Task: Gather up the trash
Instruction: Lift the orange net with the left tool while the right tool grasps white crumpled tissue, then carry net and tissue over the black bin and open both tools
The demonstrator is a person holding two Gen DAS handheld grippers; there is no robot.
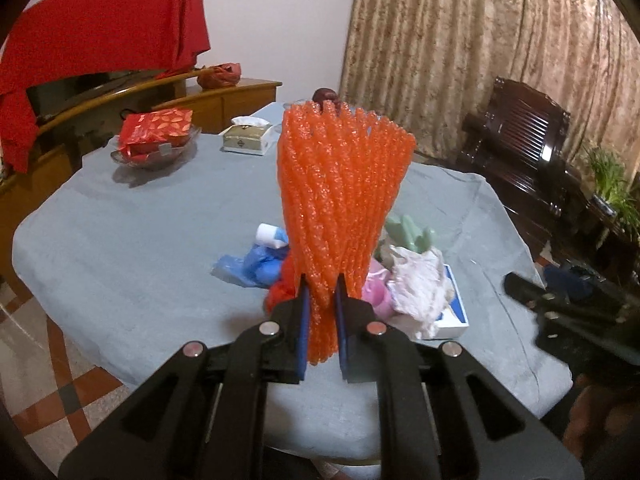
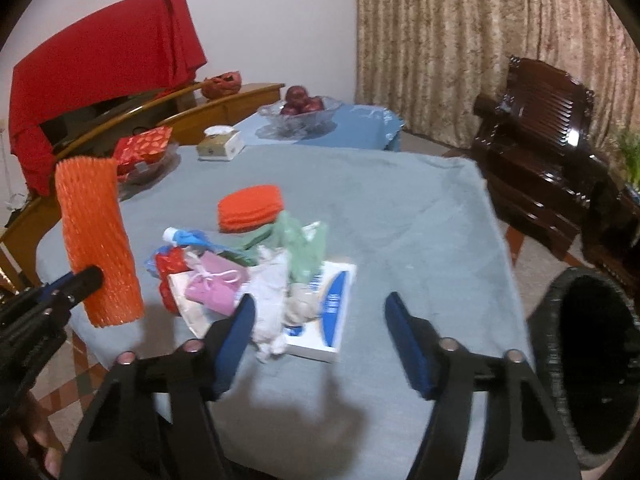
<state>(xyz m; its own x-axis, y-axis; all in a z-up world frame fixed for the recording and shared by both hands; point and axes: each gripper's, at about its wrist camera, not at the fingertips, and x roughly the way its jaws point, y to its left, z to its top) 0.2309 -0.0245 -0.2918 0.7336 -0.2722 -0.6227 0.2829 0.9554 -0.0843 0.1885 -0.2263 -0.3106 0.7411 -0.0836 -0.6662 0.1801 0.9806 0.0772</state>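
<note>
Tissue box (image 2: 221, 145), fruit bowl (image 2: 298, 118) behind trash pile (image 2: 256, 276)

A glass bowl of dark red apples (image 2: 302, 106) stands on a blue-covered side desk (image 2: 360, 128). A dark carved wooden armchair (image 2: 536, 148) sits before beige patterned curtains (image 2: 460, 40). Red cloth (image 2: 100, 68) drapes a wooden sideboard (image 2: 224, 108).

A rough orange foam net (image 1: 344, 208) is seen, a matt grey-blue cloth (image 1: 140, 248), crumpled, perhaps plastic, bags (image 2: 192, 240), and a glossy dark wood chair (image 2: 536, 152).
</note>
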